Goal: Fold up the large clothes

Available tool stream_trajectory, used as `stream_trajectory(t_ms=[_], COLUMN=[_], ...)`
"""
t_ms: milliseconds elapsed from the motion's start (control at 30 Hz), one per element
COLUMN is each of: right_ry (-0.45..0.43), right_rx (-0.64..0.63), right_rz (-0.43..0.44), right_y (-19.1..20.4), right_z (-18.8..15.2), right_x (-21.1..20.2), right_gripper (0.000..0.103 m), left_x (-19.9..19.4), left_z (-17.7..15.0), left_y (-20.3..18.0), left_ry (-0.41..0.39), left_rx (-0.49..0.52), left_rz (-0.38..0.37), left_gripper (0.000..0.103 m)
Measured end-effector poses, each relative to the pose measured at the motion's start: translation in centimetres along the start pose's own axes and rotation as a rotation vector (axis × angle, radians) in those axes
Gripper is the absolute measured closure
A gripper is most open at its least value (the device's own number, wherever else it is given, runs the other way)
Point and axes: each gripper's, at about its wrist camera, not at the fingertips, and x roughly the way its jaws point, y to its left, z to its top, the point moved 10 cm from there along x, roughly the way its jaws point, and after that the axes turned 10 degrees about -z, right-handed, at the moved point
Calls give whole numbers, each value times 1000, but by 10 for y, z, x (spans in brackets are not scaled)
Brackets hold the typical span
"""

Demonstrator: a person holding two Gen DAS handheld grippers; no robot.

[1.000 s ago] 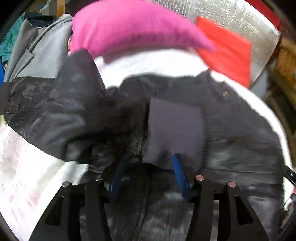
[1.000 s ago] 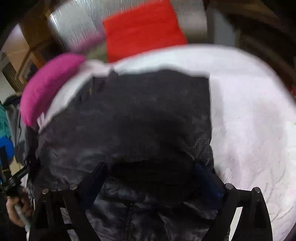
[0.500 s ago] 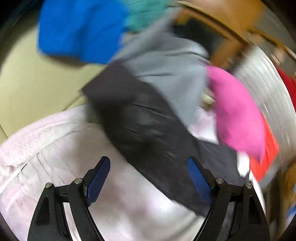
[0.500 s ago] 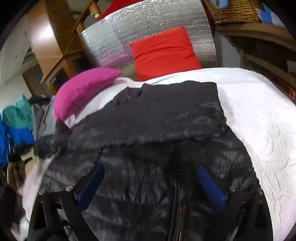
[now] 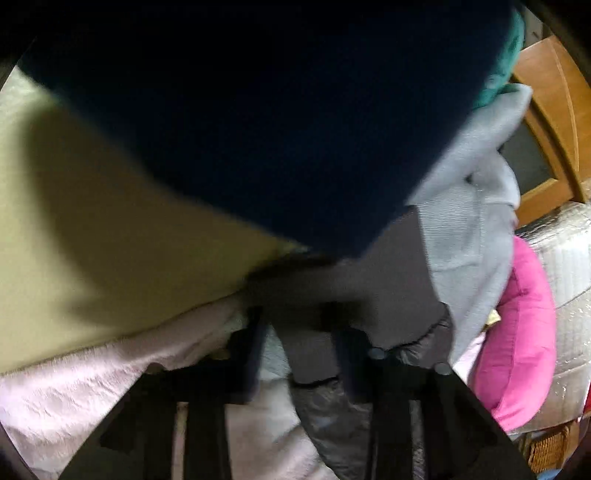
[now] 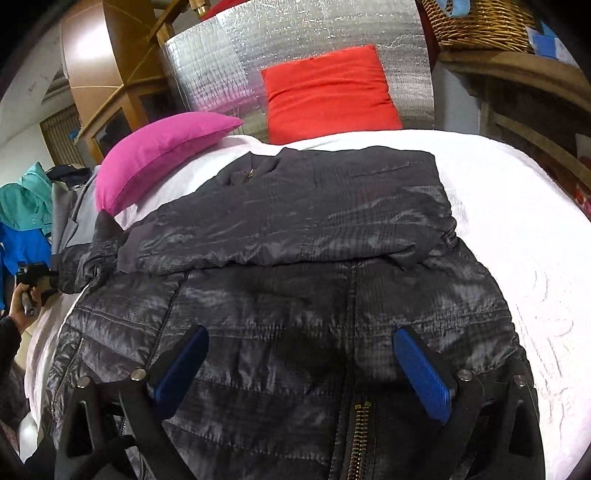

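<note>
My right gripper (image 6: 299, 363) hovers with jaws spread wide over the black jacket (image 6: 295, 258), which lies on the white bed (image 6: 517, 221), one sleeve folded across its chest. Bare bedding lies along its right edge. My left gripper (image 5: 301, 347) has its jaws pinched on the sleeve cuff (image 5: 343, 284) at the bed's left edge.

A pink pillow (image 6: 155, 155) lies at the bed's (image 6: 517, 206) far left corner, a red cushion (image 6: 328, 90) leaning on silver foil padding (image 6: 303, 40) behind; a wicker basket (image 6: 480, 22) sits right.
</note>
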Motion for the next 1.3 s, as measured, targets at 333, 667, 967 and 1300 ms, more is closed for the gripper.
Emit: stream_trajectory(t_ms=[333, 667, 967, 1300], right_ry=[-25, -22, -23, -70], right_rx=[30, 86, 89, 172], right_rz=[15, 55, 59, 124], right_y=[-4, -13, -11, -22], right_z=[2, 2, 2, 4], right_x=[-5, -5, -5, -14], right_gripper=[1, 1, 1, 1], left_x=[-44, -79, -110, -197], left_z=[-3, -9, -33, -203], left_y=[-42, -79, -137, -357], left_ry=[-68, -103, -153, -146], left_rx=[251, 349, 522, 930], left_rz=[44, 43, 14, -305], left_gripper=[94, 95, 97, 97])
